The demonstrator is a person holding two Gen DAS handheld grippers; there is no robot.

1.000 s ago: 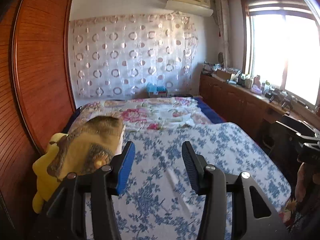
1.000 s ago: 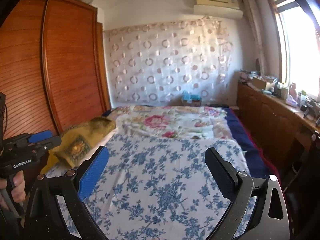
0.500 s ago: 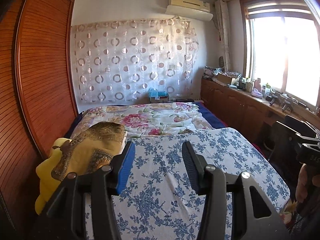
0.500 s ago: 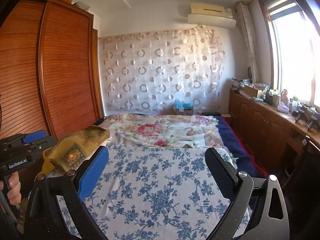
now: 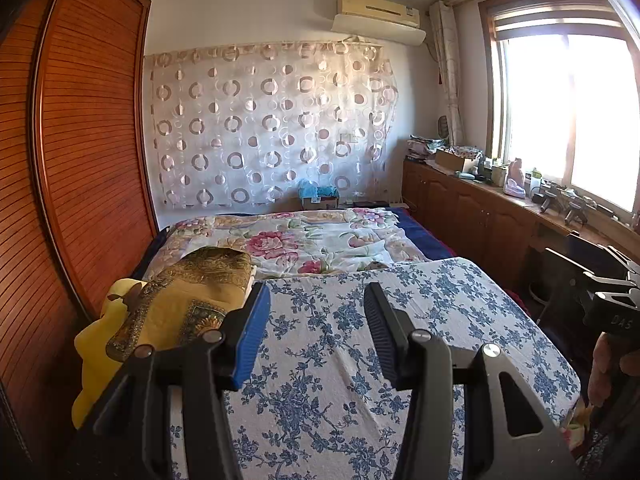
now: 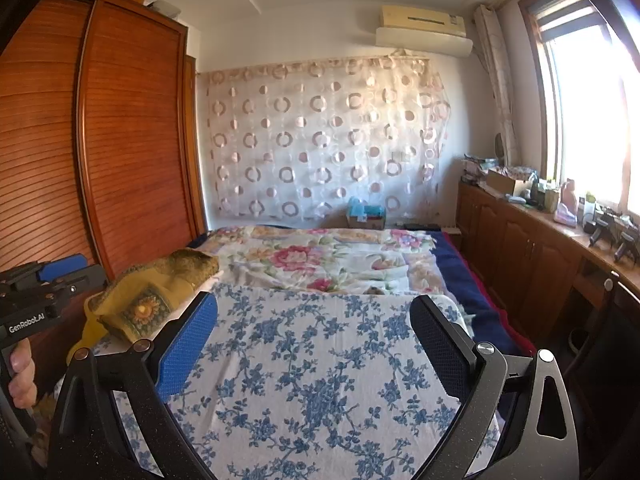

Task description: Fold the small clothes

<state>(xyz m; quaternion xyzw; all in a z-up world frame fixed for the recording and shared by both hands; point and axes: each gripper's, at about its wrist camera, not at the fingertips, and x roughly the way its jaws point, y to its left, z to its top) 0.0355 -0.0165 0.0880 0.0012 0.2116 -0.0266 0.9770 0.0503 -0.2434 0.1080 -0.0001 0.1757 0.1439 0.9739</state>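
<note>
Although no small garment is visibly laid out, the ochre patterned cloth (image 5: pixel 192 296) beside my left gripper (image 5: pixel 316 328) looks soft and light; I would pinch a hem. My right gripper (image 6: pixel 316 344) also stands apart, empty, above the blue-flowered sheet (image 6: pixel 320 380).

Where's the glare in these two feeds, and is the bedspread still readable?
Left wrist view: the window is blown out white, and the blue-flowered bedspread is sharp and evenly lit. Right wrist view: the same window glares at the right edge, the wardrobe bows from fisheye, and the bedspread stays clear.
</note>
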